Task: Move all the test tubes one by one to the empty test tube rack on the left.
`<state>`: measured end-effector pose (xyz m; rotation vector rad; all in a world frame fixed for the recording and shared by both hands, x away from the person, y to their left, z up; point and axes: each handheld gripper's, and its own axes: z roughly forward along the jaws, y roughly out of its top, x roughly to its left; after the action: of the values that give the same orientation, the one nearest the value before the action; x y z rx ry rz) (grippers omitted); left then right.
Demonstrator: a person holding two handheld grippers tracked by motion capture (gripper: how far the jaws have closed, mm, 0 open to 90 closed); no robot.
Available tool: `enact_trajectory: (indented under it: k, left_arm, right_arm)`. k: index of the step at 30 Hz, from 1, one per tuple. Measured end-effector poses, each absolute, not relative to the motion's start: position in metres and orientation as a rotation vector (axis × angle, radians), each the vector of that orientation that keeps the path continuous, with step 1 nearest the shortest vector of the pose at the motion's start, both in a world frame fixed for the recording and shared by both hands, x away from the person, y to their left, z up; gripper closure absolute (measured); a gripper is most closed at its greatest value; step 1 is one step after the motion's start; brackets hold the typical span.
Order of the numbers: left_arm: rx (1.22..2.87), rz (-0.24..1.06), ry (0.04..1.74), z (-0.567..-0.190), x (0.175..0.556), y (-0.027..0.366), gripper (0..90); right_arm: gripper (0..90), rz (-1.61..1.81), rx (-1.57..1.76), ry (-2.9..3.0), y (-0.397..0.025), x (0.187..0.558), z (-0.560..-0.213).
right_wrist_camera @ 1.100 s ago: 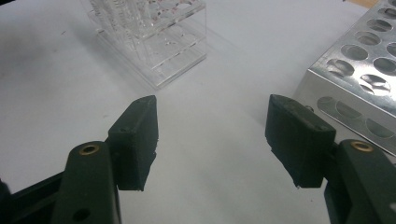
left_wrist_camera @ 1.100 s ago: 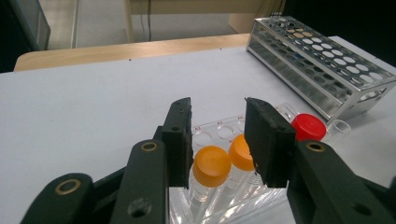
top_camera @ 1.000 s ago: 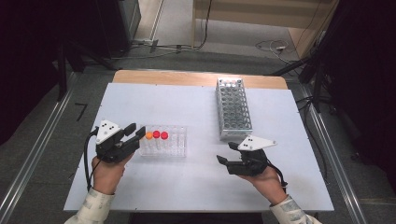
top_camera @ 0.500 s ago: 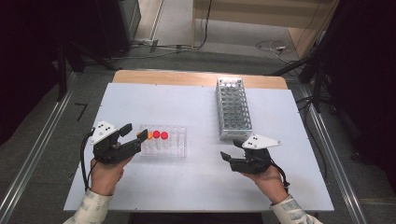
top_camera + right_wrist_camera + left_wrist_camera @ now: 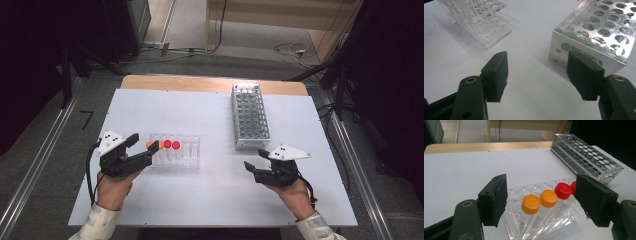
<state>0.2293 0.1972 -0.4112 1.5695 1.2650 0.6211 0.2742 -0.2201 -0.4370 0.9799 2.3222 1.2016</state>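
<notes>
We hold the left tongs (image 5: 142, 150) low over the worktop (image 5: 210, 200), jaws apart, aimed at the orange-capped tubes (image 5: 531, 204) standing in the clear rack (image 5: 177, 150) (near its left end). Our right tongs (image 5: 252, 167), also apart, hover just before the metal rack (image 5: 248, 116).

The clear rack (image 5: 541, 220) is transparent glossy plastic with sharp highlights along its edges. Its tubes carry smooth, slightly shiny plastic caps, two orange (image 5: 531, 204) and two red (image 5: 563, 190). The perforated rack (image 5: 596, 32) is bright sheet metal with a brushed, reflective finish. The gripper pads (image 5: 495, 200) are matt black with a slightly rough, rubbery face. The table top (image 5: 210, 115) is matt white, edged by bare wood (image 5: 210, 83).
</notes>
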Motion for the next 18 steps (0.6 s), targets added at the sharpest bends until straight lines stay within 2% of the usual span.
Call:
enact_trajectory:
  k: [18]
  left_arm:
    - [1.523,0.672,1.334,-0.423,0.215,0.224,21.3]
  right_arm:
    - [30.8,1.196,1.096,2.183,-0.266,0.269,-0.435]
